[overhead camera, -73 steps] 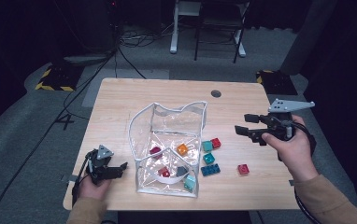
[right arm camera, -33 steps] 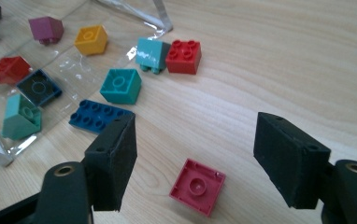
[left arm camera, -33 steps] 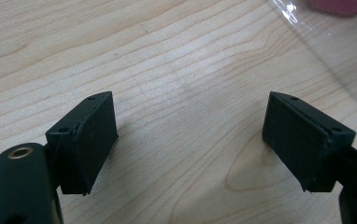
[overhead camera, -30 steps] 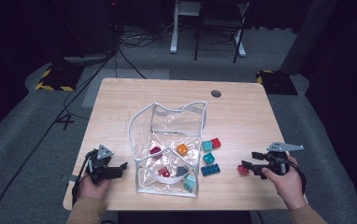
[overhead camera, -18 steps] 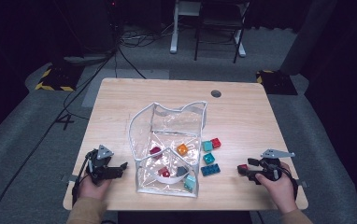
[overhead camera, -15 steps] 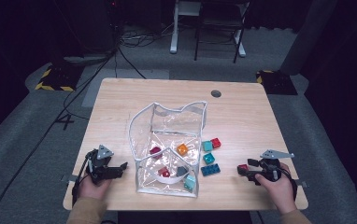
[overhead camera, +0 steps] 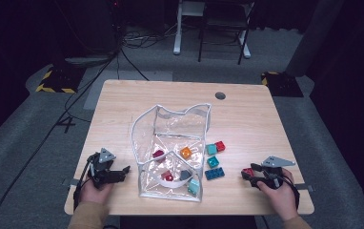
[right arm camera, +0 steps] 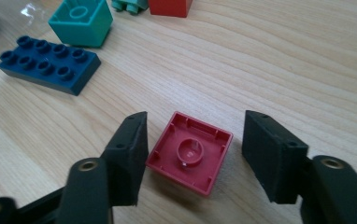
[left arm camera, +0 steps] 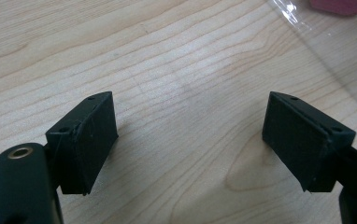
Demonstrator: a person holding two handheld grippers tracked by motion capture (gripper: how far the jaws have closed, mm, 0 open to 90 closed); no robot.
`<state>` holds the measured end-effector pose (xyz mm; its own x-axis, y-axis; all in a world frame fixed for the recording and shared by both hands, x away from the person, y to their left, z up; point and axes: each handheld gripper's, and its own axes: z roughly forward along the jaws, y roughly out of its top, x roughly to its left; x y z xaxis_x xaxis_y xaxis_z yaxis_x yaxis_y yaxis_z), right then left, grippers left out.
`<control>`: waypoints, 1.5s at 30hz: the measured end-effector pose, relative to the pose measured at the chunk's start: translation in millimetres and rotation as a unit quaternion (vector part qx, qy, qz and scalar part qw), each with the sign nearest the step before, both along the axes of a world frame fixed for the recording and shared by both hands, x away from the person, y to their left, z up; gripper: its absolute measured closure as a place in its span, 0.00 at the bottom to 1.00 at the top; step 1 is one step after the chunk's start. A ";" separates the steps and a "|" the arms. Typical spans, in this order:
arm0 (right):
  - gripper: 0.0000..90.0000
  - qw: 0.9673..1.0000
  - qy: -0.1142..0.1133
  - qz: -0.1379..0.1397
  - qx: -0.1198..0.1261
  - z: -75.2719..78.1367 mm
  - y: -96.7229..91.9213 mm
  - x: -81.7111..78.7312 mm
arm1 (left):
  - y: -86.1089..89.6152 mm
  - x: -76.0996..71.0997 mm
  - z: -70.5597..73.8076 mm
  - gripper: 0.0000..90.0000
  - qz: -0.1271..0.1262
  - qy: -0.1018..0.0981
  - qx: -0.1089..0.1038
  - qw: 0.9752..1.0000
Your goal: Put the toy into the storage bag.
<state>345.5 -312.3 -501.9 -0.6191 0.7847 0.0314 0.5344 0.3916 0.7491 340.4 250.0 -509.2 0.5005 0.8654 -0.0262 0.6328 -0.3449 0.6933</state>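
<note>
A clear plastic bag lies open in the middle of the table, with several coloured bricks inside. A small red brick lies upside down on the wood between the jaws of my right gripper, which stands open around it; the left jaw is close to the brick and the right jaw is apart from it. In the high view this red brick and my right gripper sit near the table's front right. My left gripper rests open at the front left, and its view has my left gripper over bare wood beside the bag's edge.
A dark blue flat brick, a teal brick and a red brick lie beyond my right gripper, right of the bag. A round cable hole sits at the table's back. The table's front edge is close to both hands.
My right gripper came down from mid-air at the right to the table's front right and now straddles the small red brick. The left gripper has not moved.
</note>
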 end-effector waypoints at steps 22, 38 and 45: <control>0.66 1.000 -0.003 0.017 0.016 12.6 0.1 0.8 | 0.0 0.0 0.0 0.20 0.000 0.000 0.000 1.000; 0.66 0.998 -0.028 0.039 0.041 67.9 5.5 6.2 | 0.3 0.2 0.2 0.20 -0.001 0.001 0.001 1.000; 0.66 0.997 -0.038 0.053 0.052 92.6 11.5 10.3 | 0.1 0.1 0.1 0.20 0.000 0.001 0.001 1.000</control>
<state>355.9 -300.8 -409.4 -0.7019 0.7098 0.0585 0.4343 0.3615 0.8250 340.5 250.1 -509.1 0.5003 0.8654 -0.0261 0.6339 -0.3456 0.6919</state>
